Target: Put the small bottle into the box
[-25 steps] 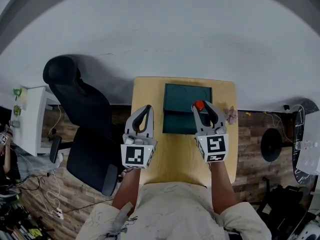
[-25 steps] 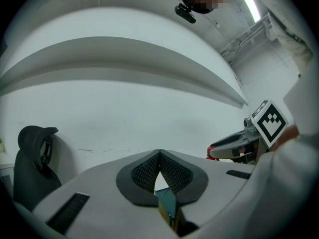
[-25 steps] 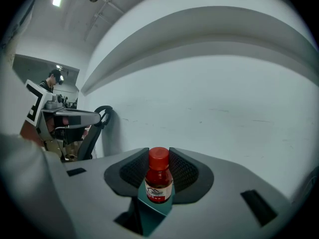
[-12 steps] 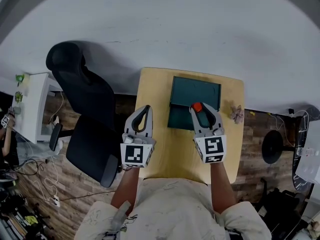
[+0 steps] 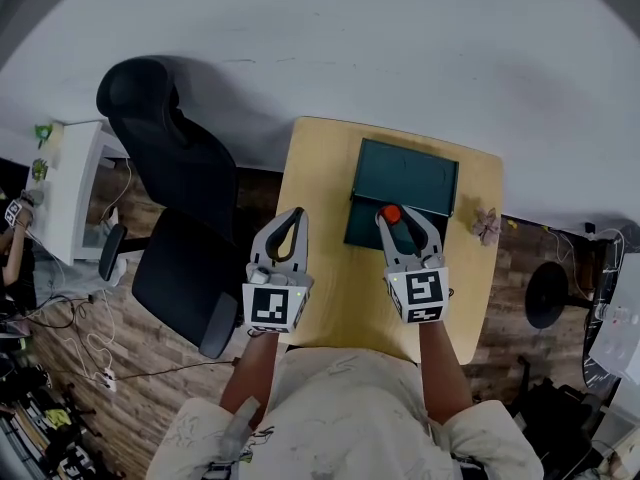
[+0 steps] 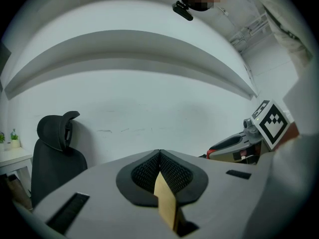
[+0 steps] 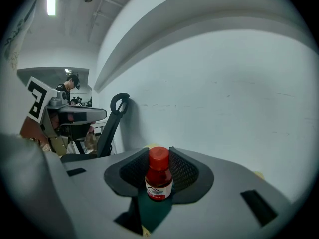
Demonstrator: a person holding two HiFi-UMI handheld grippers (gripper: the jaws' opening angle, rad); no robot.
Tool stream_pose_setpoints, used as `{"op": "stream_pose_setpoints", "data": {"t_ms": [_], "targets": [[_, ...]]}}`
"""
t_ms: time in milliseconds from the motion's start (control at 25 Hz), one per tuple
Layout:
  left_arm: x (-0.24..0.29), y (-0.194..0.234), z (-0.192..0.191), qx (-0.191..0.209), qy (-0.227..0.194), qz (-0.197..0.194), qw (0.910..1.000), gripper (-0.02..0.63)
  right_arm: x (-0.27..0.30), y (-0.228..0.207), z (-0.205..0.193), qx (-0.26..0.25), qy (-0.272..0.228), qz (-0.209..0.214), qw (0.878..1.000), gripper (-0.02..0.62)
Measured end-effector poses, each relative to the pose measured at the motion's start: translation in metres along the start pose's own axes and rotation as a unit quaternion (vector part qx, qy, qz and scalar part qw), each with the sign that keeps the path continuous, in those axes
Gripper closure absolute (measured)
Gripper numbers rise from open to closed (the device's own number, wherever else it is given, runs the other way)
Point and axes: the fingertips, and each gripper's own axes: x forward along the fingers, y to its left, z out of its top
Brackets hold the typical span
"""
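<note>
One risk noted: right gripper (image 5: 399, 218) pinches the small bottle (image 7: 159, 176) upright above the box (image 5: 405, 173), near its front edge (not yet inside). Releasing here may clip the rim and tip it onto the table (image 5: 320, 268). Left gripper (image 5: 290, 220) is pressed together, empty.

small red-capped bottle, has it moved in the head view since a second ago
Yes. Against the dark green box, the small red-capped bottle has shifted from over its right part leftward and toward its near side.

Left gripper (image 5: 296, 216) seemingly shut (jaws touching), right gripper (image 5: 392, 218) clamped.
</note>
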Motion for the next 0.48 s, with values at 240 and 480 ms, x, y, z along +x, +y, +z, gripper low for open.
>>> {"op": "stream_pose_setpoints", "data": {"t_ms": [240,480], "targets": [[-0.004,0.001,-0.008,-0.003,0.005,0.004,1.0,0.598,0.009,0.008,-0.018,0.0,0.018,0.012,1.0,0.459],[-0.008,0.002,-0.024,-0.01,0.016,0.008,0.9998,0.598,0.018,0.015,-0.033,0.002,0.027,0.019,0.999,0.459]]}}
